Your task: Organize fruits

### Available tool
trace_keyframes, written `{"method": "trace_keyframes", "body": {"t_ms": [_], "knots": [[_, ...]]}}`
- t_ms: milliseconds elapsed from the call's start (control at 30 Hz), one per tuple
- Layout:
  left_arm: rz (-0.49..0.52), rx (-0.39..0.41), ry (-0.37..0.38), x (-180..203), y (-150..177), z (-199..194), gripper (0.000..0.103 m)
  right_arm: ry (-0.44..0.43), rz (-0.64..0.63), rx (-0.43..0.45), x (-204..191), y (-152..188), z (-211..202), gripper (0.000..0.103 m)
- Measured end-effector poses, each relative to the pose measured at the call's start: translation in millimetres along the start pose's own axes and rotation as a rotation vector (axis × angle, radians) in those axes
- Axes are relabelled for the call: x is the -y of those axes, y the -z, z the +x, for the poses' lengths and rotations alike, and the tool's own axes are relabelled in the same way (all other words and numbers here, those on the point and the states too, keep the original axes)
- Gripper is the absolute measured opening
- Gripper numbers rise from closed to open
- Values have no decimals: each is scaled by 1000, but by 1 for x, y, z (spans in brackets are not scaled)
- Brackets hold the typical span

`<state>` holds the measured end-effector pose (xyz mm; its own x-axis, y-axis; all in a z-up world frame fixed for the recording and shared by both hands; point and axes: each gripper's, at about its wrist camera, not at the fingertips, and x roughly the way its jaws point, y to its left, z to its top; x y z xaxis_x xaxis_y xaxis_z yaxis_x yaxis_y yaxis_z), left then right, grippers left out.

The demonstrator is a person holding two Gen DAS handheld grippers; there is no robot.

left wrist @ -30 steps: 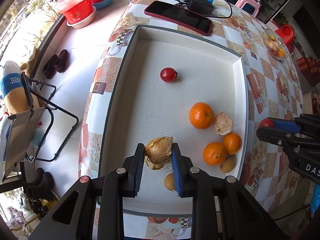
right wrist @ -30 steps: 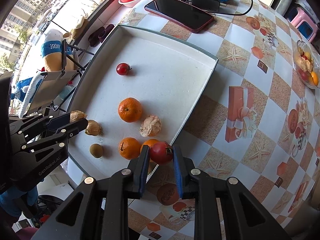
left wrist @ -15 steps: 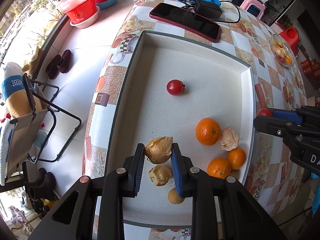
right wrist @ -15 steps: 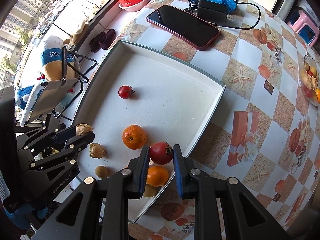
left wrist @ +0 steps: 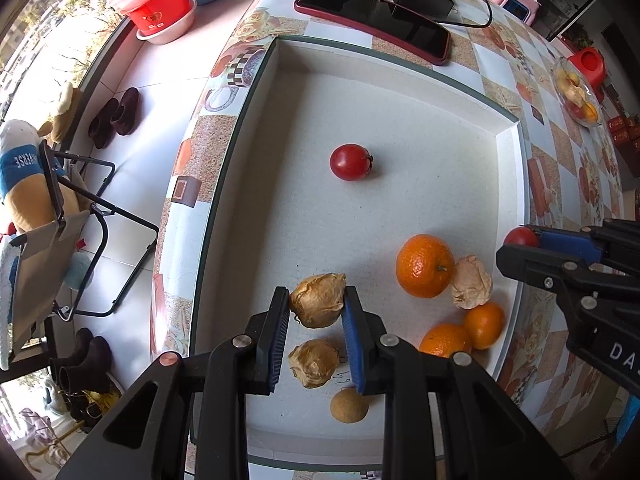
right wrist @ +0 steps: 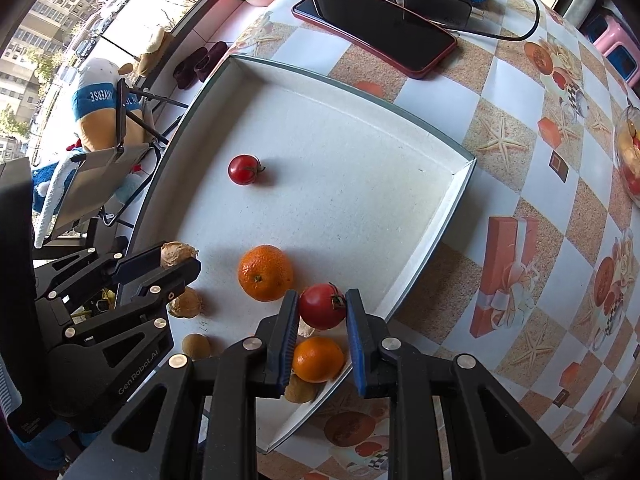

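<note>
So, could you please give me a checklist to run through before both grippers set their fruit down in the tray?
1. Left gripper shut on the papery husked fruit: ok.
2. Right gripper shut on the held tomato: ok.
3. Both grippers over the white tray: ok.
4. Bare tray floor near the lone tomato for placing: ok.
5. Spot directly under the right gripper free: not ok, a small orange lies there.
6. Height above the tray floor: cannot tell.

A papery brown husked fruit [left wrist: 318, 304] and a glossy red tomato [right wrist: 322, 306] are each clamped above the shallow white cardboard tray [left wrist: 400, 92]. Inside lie another red tomato [left wrist: 350, 162], three round oranges [left wrist: 425, 270], two more husked fruits [left wrist: 314, 362] and a small brown round fruit [left wrist: 349, 405].
</note>
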<state>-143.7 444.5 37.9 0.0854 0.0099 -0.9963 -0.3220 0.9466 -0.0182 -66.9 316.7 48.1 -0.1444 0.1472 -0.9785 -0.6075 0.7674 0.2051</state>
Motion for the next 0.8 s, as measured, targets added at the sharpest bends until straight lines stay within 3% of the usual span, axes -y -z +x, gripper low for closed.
{"method": "trace_keyframes", "body": {"t_ms": [400, 433, 533, 567, 700, 733, 767, 800], "knots": [[4, -50, -25, 3, -7, 25, 32, 1, 35, -64, 2, -14, 34, 24], [8, -52, -16, 4, -7, 25, 39, -2, 35, -72, 1, -14, 36, 25], [10, -34, -19, 6, -8, 20, 73, -12, 38, -83, 0, -13, 38, 25], [9, -20, -26, 6, -7, 18, 80, -12, 37, -82, 0, -13, 37, 25], [5, -34, 5, 7, -6, 14, 81, -10, 31, -70, 2, -11, 30, 26], [5, -37, -4, 7, -5, 14, 83, -10, 30, -67, 1, -10, 28, 42], [9, -37, -16, 8, -4, 13, 86, -12, 29, -63, 1, -10, 25, 76], [13, -35, -27, 9, -2, 12, 88, -25, 25, -52, 1, -9, 22, 83]]}}
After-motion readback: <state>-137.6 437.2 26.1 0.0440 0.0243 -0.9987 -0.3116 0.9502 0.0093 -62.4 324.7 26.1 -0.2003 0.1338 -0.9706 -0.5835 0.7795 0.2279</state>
